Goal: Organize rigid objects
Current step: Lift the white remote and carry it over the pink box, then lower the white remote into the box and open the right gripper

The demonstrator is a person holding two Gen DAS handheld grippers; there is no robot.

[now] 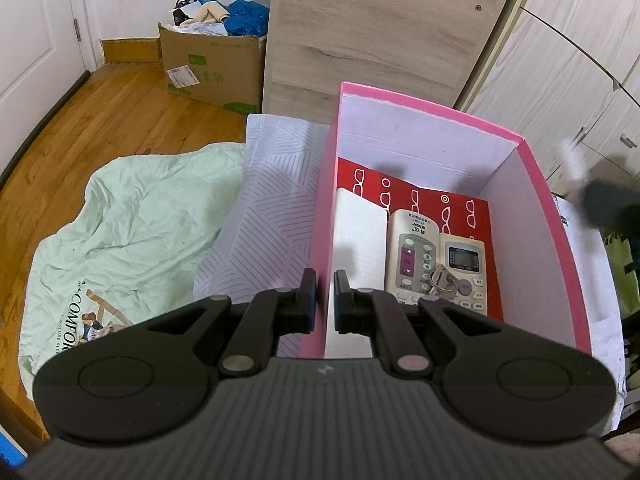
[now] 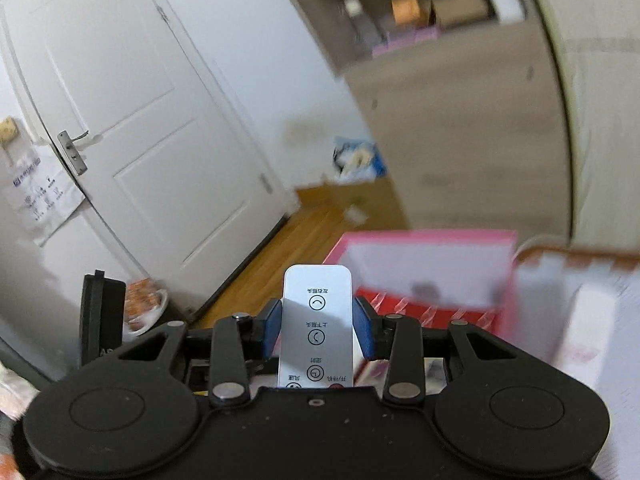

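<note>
The near wall of the pink box (image 1: 532, 216) is pinched by the left gripper (image 1: 325, 300), fingers closed on it. Two beige remotes (image 1: 436, 264) and some keys (image 1: 440, 280) are seen inside. A slim white remote (image 2: 317, 320) is clamped between the right gripper (image 2: 318, 326) fingers, just short of the box.

A cardboard box (image 1: 212, 68) of clutter stands on the wooden floor (image 1: 132, 120) near a white door (image 2: 132, 120).
</note>
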